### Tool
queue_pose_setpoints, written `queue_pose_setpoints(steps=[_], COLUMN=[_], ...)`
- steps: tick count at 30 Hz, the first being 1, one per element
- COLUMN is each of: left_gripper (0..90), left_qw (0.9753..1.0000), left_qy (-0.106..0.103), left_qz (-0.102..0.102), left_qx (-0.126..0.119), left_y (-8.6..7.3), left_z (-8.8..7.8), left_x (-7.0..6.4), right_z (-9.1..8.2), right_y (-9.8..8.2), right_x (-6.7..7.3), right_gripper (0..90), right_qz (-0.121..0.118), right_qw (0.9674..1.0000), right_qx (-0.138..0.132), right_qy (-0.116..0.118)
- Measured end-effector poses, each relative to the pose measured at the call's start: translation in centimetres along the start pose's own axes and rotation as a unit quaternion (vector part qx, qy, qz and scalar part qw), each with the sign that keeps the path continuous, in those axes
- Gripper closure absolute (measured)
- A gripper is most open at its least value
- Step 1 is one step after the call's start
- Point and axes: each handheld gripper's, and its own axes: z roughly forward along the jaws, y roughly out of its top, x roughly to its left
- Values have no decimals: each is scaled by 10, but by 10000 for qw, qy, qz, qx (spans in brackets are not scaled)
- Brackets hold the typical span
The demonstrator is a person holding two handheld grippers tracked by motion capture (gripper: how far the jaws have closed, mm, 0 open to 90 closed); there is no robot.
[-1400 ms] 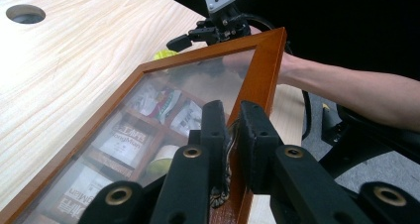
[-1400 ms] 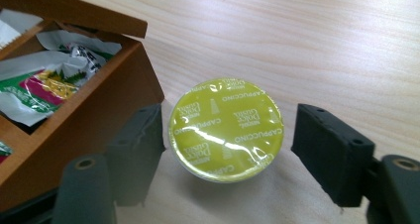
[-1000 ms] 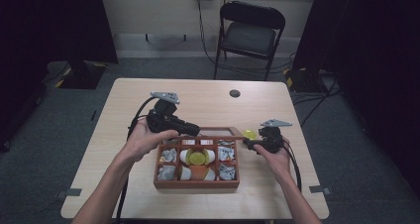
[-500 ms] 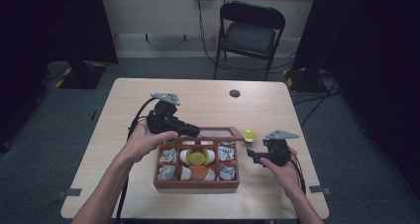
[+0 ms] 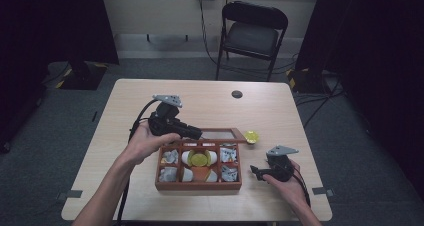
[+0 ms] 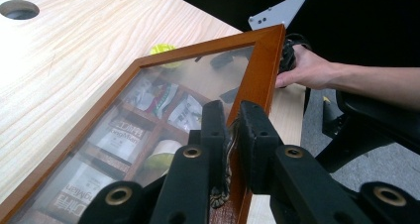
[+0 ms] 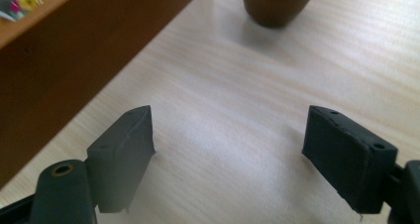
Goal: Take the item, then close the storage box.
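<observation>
Pale wood grain runs across the surface (image 5: 130, 176), which stands on grey carpet with a black folding chair (image 5: 252, 33) behind it. On it sits a wooden box (image 5: 198, 185) divided into compartments that hold sachets and a yellow-topped capsule. Your left gripper (image 6: 229, 130) is clenched on the wooden frame of the box's glazed lid (image 6: 260, 70), one jaw on each side of the rim, and holds the lid raised and tilted above the compartments; through the pane you can see the sachets below. In the high view that gripper (image 5: 197, 133) sits at the back left corner of the box. Your right gripper (image 7: 230, 154) is released, jaws wide apart over bare wood with nothing between them, just beside the box's right wall. A brown capsule with a yellow top (image 7: 278, 3) stands on the surface beyond its jaws, apart from the box.
</observation>
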Motion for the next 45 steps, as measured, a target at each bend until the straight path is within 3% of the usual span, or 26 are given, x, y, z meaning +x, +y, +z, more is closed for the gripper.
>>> queue_pose_setpoints(steps=[7, 16, 18, 20, 33, 45], left_gripper=[818, 819, 819, 819, 819, 819], left_qw=[10000, 9998, 9997, 9995, 9991, 9975], left_qy=[45, 8, -11, 20, 58, 71], left_qz=[1, 129, 60, 146, 249, 350], left_qx=[43, 173, 217, 267, 338, 609], left_y=[-1, -2, -2, -2, -6, -14], left_z=[1, 3, 4, 5, 7, 15], left_x=[-2, -4, -5, -6, -10, -18], right_z=[2, 2, 2, 2, 2, 3], right_y=[-9, -9, -9, -9, -9, -9], right_x=[0, 0, 0, 0, 0, 0], right_gripper=[168, 168, 168, 167, 165, 160], right_qz=[-37, -22, -25, -21, -26, -38], right_qw=[9997, 9997, 9997, 9997, 9997, 9997], right_qx=[-199, -197, -197, -196, -206, -202], right_qy=[-122, -143, -143, -143, -131, -134])
